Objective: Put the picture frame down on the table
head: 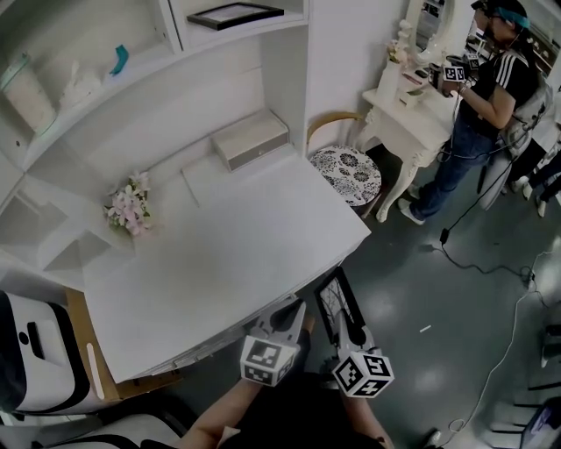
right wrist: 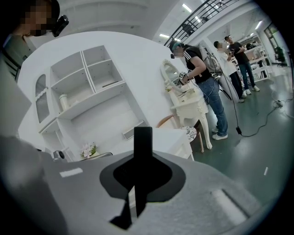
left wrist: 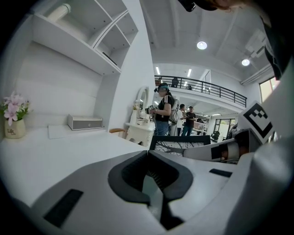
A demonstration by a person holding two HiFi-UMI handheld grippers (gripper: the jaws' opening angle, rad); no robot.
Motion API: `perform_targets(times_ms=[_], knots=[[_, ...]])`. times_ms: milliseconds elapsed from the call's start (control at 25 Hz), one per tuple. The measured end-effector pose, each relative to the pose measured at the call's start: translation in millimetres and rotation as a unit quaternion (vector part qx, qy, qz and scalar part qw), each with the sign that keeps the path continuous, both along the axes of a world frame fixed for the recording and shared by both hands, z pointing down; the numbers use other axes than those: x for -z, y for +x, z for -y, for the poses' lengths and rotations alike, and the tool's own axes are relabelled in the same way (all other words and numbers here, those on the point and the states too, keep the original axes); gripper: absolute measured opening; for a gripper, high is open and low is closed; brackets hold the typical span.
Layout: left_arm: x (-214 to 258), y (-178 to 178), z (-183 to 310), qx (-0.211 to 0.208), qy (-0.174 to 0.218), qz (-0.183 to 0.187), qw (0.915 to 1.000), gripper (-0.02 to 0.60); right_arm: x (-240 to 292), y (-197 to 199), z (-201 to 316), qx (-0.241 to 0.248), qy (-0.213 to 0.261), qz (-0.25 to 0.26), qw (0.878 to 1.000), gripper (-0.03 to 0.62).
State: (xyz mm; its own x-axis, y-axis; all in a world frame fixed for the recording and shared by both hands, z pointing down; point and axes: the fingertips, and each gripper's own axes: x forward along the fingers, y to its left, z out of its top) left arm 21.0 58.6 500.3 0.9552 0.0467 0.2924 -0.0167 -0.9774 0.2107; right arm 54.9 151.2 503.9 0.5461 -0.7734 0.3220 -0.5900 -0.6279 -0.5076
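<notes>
The picture frame has a black rim and a branch-pattern print. It is held off the near right edge of the white table, above the floor. My right gripper is shut on its lower edge. In the right gripper view the frame's black rim stands upright between the jaws. My left gripper hangs just left of the frame, shut with nothing in it. The left gripper view shows its tips meeting, with the frame and the right gripper beyond them.
On the table stand a vase of pink flowers, a grey box and a flat white sheet. Another black frame lies on the top shelf. A patterned chair sits at the table's right end. A person stands at a dressing table.
</notes>
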Motion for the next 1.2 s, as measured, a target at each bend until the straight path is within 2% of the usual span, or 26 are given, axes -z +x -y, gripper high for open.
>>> perform_targets(times_ms=[600, 920, 1200], knots=[[8, 59, 28, 0.006, -0.012, -0.007, 0.9999, 0.012, 5, 48, 32, 0.020, -0.012, 0.001, 1.000, 0.014], [2, 90, 40, 0.008, -0.016, 0.003, 0.9998, 0.012, 1, 80, 50, 0.030, -0.014, 0.008, 0.999, 0.014], [-5, 110, 61, 0.028, -0.020, 0.011, 0.9994, 0.012, -4, 103, 68, 0.046, -0.014, 0.015, 0.999, 0.014]])
